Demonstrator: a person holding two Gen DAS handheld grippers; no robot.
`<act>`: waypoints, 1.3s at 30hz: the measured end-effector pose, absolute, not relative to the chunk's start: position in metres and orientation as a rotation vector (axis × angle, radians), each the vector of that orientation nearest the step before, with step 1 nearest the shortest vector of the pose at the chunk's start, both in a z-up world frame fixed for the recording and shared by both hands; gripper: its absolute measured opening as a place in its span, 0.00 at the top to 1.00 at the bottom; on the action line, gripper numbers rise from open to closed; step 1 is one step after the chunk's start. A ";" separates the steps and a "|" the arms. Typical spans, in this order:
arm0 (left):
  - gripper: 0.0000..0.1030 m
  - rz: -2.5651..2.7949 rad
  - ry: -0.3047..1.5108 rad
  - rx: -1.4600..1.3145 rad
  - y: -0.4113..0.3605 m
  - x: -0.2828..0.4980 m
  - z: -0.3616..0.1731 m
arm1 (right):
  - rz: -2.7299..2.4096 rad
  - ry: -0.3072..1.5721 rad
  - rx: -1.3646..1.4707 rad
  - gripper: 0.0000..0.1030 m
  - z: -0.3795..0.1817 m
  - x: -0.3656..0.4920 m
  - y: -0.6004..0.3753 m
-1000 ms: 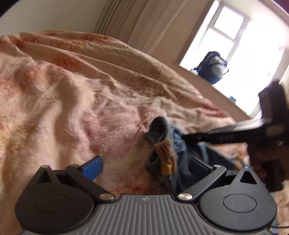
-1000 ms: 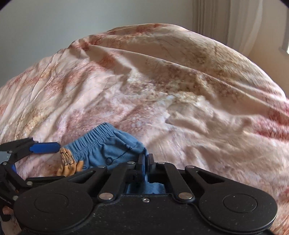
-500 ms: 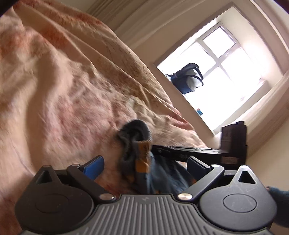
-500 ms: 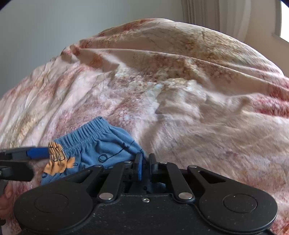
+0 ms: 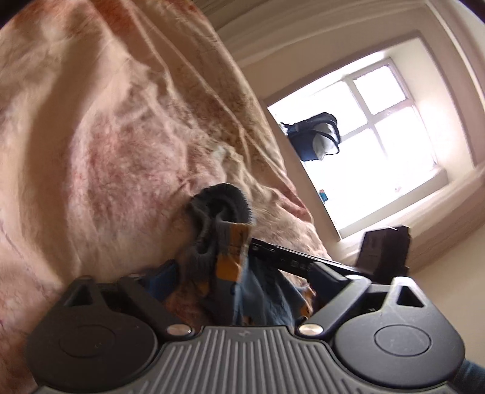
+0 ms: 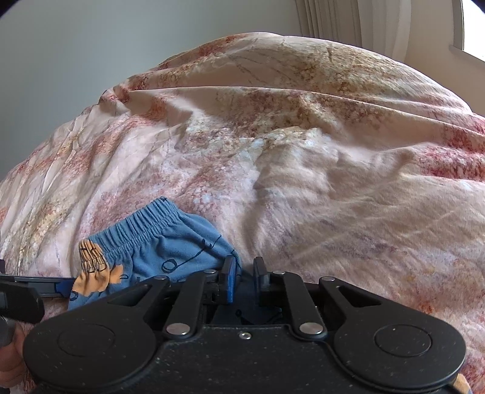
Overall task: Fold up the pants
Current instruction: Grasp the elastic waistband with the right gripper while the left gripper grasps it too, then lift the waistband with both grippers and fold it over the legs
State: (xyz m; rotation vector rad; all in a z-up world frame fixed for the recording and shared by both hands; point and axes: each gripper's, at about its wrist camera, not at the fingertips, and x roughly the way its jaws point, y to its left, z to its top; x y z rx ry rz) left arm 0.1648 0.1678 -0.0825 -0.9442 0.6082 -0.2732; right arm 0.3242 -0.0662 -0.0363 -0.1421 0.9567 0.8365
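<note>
Small blue pants [image 6: 157,242] with an elastic waistband and an orange patch [image 6: 94,266] lie bunched on the bed cover [image 6: 303,151]. My right gripper [image 6: 242,263] points down at their right edge, its pads a narrow gap apart with a fold of blue cloth pinched between them. My left gripper [image 5: 244,275] is tilted and its jaws are closing. The rolled waistband [image 5: 221,212] stands between its pads without being pressed. In the left wrist view the right gripper's fingers [image 5: 291,257] run in behind the orange patch. One left finger [image 6: 45,285] shows at the pants' left side.
The rumpled pink and beige floral cover [image 5: 106,136] fills both views. A dark backpack [image 5: 315,138] sits on the sill of a bright window [image 5: 379,136]. Curtains [image 6: 333,21] hang at the back. A hand [image 6: 9,357] shows at the lower left edge.
The left gripper has rolled and sunk closer to the pants, and its jaws have narrowed around the waistband. The right gripper's pads have parted a little and it has dropped slightly.
</note>
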 end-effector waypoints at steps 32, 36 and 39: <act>0.85 -0.195 0.499 -0.476 0.105 0.142 -0.004 | 0.445 0.723 -0.130 0.09 0.020 0.143 -0.232; 0.85 -0.262 0.508 -0.387 0.058 0.145 0.026 | 0.385 0.712 -0.007 0.05 0.018 0.126 -0.282; 0.85 -0.306 0.527 -0.324 0.019 0.150 0.048 | 0.344 0.691 0.030 0.05 0.024 0.124 -0.313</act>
